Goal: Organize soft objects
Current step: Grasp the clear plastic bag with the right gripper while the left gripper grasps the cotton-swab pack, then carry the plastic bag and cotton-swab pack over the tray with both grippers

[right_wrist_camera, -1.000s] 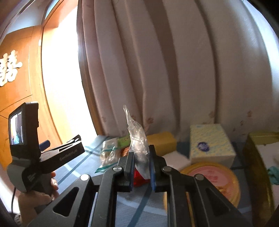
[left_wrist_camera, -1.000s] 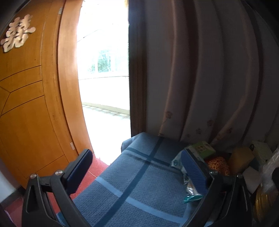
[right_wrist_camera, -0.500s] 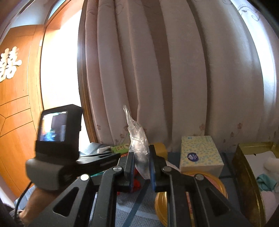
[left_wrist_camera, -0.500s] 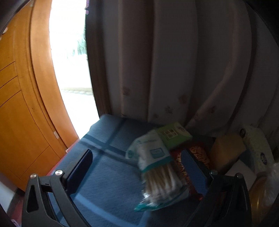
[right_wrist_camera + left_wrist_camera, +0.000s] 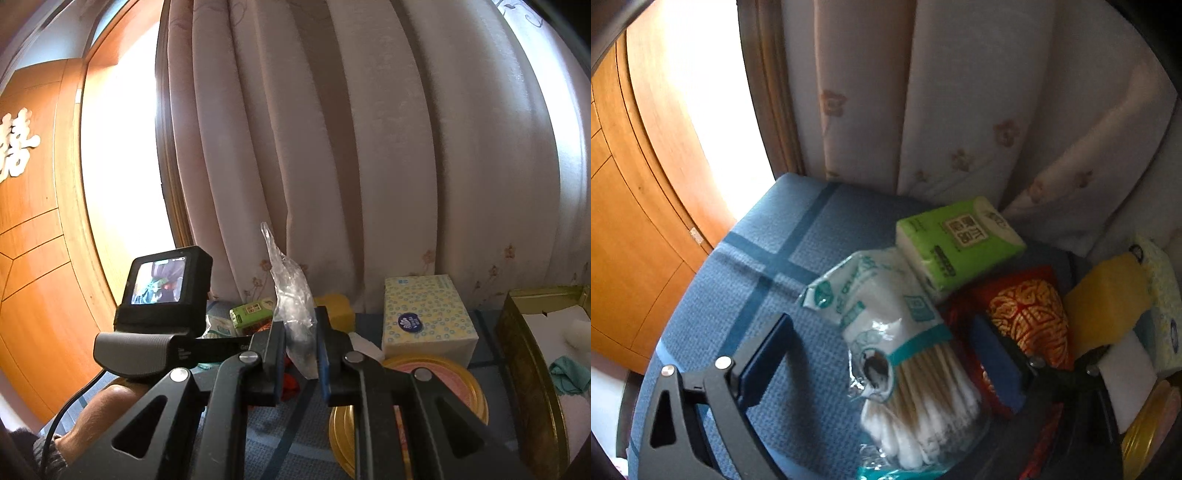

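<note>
**My two claws over a blue cloth crowded with soft goods**

My left claw hangs over a blue plaid tablecloth, its two dark pads spread wide and released. Between those pads lies a clear bag of cotton swabs, wooden sticks bunched toward the camera; neither pad appears to touch it. At one o'clock from the bag sits a green pack of tissues, its corner touching the bag's top. At three o'clock lies a red and gold packet, partly behind my right-hand pad. Just beyond, at the picture's right edge, stand a yellow sponge and a pale tissue box, side by side.

My right claw is clenched on a crumpled clear plastic bag, which sticks up above the pads. At two o'clock from it stands the same tissue box, with a round gold tin just in front. At the far right is an open gold box holding white padding and a teal cloth. A pale curtain hangs behind everything.
</note>
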Demonstrator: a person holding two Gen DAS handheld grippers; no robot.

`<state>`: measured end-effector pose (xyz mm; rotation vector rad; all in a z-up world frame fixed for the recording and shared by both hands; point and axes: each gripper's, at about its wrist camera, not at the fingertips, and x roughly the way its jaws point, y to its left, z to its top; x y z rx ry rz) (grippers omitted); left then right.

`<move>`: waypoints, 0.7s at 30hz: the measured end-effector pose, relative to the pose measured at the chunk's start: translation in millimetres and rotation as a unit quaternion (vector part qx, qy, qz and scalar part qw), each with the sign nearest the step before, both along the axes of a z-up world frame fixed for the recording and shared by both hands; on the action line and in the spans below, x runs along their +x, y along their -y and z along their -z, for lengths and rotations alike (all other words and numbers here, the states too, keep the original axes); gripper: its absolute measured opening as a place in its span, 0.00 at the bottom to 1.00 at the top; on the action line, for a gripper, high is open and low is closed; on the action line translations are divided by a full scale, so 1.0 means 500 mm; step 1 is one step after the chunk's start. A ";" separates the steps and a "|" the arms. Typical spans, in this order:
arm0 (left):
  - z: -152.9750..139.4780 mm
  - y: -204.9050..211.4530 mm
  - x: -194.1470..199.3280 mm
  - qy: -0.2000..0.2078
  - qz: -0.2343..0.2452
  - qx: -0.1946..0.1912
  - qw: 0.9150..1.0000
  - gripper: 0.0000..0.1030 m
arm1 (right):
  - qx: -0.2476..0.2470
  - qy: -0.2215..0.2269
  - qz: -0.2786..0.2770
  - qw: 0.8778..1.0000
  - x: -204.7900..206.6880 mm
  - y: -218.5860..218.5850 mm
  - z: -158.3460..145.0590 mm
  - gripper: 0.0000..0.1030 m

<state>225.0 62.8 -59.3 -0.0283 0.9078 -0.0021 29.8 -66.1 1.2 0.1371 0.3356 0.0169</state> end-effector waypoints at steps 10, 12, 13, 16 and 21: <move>-0.015 0.007 -0.050 0.022 0.053 -0.021 0.998 0.38 | -0.005 0.002 0.004 1.000 0.000 0.001 0.002 0.15; -0.021 -0.014 -0.063 0.035 0.049 -0.054 0.997 0.37 | -0.006 0.004 0.005 1.000 -0.001 0.002 0.002 0.15; -0.029 -0.023 -0.073 0.049 0.043 -0.064 0.996 0.36 | -0.008 0.006 0.006 1.000 -0.002 0.002 0.003 0.15; -0.062 -0.047 -0.120 0.118 0.027 -0.084 0.989 0.36 | -0.013 0.010 0.007 1.000 -0.002 0.001 0.004 0.15; -0.100 -0.088 -0.213 0.215 0.001 -0.113 0.970 0.36 | -0.014 0.020 0.010 1.000 -0.004 0.005 0.003 0.15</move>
